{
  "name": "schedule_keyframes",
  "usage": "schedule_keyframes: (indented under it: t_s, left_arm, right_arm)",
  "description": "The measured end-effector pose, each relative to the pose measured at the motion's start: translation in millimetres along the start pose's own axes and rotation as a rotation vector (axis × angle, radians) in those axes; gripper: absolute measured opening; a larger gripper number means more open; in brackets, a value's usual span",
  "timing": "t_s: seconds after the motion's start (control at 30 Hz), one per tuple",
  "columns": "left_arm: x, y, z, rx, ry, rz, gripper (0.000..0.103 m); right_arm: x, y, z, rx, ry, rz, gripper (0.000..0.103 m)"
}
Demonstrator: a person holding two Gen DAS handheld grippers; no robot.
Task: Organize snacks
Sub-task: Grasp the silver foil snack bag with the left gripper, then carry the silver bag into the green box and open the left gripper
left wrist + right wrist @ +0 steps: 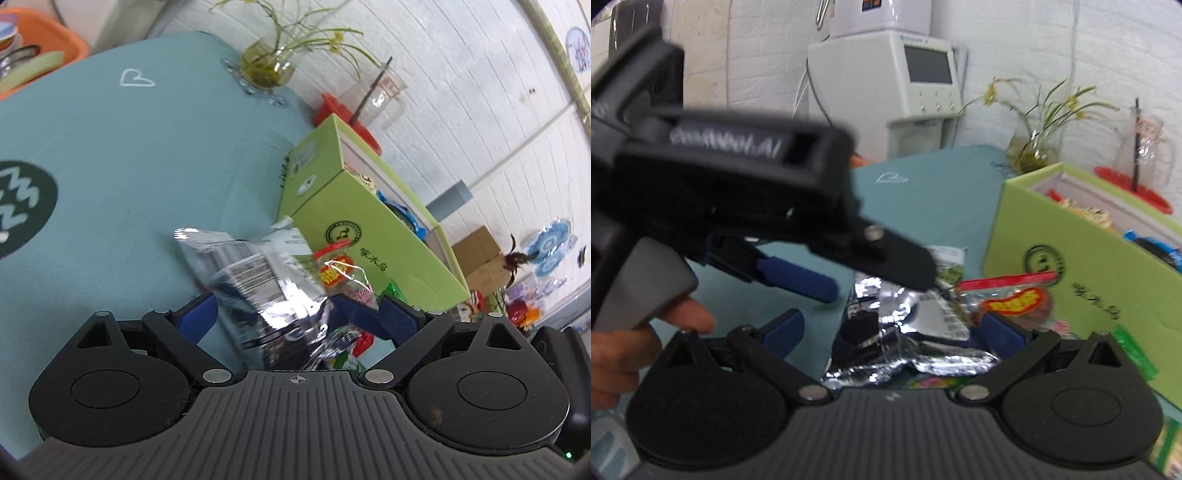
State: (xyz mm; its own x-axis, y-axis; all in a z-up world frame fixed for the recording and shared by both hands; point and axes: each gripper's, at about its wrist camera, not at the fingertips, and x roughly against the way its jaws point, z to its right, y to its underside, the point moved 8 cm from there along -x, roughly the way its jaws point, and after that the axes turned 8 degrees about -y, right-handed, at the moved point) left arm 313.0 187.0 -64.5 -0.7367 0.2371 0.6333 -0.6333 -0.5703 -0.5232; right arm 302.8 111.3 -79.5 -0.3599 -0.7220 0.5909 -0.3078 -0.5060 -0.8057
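A silver foil snack packet (258, 280) lies on the teal tablecloth (129, 184), beside a red-and-yellow candy packet (336, 269). An open green box (354, 221) with snacks inside stands just beyond them. My left gripper (295, 317) is open, its blue pads either side of the foil packet. In the right wrist view, my right gripper (892, 328) is open over the same foil packet (901, 332), with the candy packet (1015, 299) and green box (1082, 266) to its right. The left gripper (871, 273) reaches in from the left above the packet.
A glass vase of yellow flowers (266, 70) and a clear jug on a red lid (373, 103) stand at the table's far edge by the white wall. An orange basin (33, 48) sits far left. A white water dispenser (886, 92) stands behind the table.
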Motion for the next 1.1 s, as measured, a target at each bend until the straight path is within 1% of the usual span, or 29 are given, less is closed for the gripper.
schedule_keyframes:
  t_s: [0.07, 0.1, 0.2, 0.23, 0.3, 0.37, 0.47, 0.53, 0.6, 0.67, 0.73, 0.77, 0.8, 0.83, 0.87, 0.9, 0.97, 1.1]
  left_arm:
    - [-0.2, 0.1, -2.1, -0.013, -0.018, -0.001, 0.076]
    - [1.5, 2.1, -3.7, -0.024, -0.017, -0.003, 0.072]
    - [10.3, 13.4, -7.3, -0.022, 0.005, -0.022, 0.069]
    - [15.1, 18.3, -7.3, -0.031, 0.003, -0.026, 0.069]
    - [25.5, 30.4, -5.4, -0.049, -0.007, -0.030, 0.069]
    - [36.2, 45.9, -1.7, -0.072, -0.014, -0.036, 0.069]
    - [47.3, 64.2, 3.8, -0.107, -0.008, -0.049, 0.074]
    - [49.6, 62.8, 4.9, -0.104, 0.001, -0.041, 0.079]
    - [49.9, 55.1, 2.7, -0.074, -0.012, -0.019, 0.082]
    - [48.2, 51.2, 2.3, -0.073, -0.017, -0.010, 0.084]
    - [44.3, 53.2, -1.3, -0.072, -0.043, -0.018, 0.082]
    - [41.7, 55.9, -3.3, -0.076, -0.055, -0.028, 0.078]
    - [38.7, 59.5, -5.7, -0.077, -0.068, -0.042, 0.069]
    - [39.4, 61.8, -6.4, -0.088, -0.073, -0.027, 0.064]
    - [40.5, 62.6, -7.0, -0.098, -0.096, -0.022, 0.055]
    - [42.4, 61.7, -5.9, -0.102, -0.098, -0.015, 0.049]
    - [46.4, 53.8, -0.1, -0.095, -0.075, -0.003, 0.047]
    - [47.2, 21.7, 31.6, -0.139, -0.017, 0.039, 0.048]
  right_arm:
    - [-0.1, -0.9, -9.8, 0.018, -0.012, -0.006, 0.096]
    - [1.7, -0.9, -13.4, 0.029, -0.010, -0.005, 0.095]
    - [7.0, 4.6, -23.5, 0.027, -0.034, -0.003, 0.099]
    - [8.6, 7.6, -27.5, 0.020, -0.040, -0.003, 0.101]
    - [16.1, 14.5, -37.9, 0.008, -0.052, 0.003, 0.101]
    - [26.4, 23.0, -48.9, 0.005, -0.054, 0.009, 0.102]
    - [42.0, 36.2, -62.6, 0.018, -0.052, 0.016, 0.102]
    - [46.7, 39.0, -63.4, 0.001, -0.046, 0.027, 0.102]
    - [46.6, 36.8, -58.1, -0.026, -0.028, 0.039, 0.102]
    - [44.5, 34.8, -54.6, -0.041, -0.025, 0.046, 0.102]
    - [39.4, 35.7, -54.6, -0.038, -0.021, 0.034, 0.102]
    - [34.8, 36.2, -55.2, -0.030, -0.022, 0.025, 0.101]
    - [31.1, 39.3, -57.1, -0.028, -0.031, 0.014, 0.100]
    - [27.1, 42.9, -59.2, -0.029, -0.040, 0.000, 0.093]
    - [24.6, 47.0, -62.8, -0.027, -0.047, -0.012, 0.087]
    - [25.9, 47.7, -65.6, -0.010, -0.038, -0.005, 0.086]
    - [33.3, 42.1, -66.2, 0.013, -0.017, 0.019, 0.080]
    - [53.9, 14.7, -44.8, 0.017, 0.012, 0.100, 0.078]
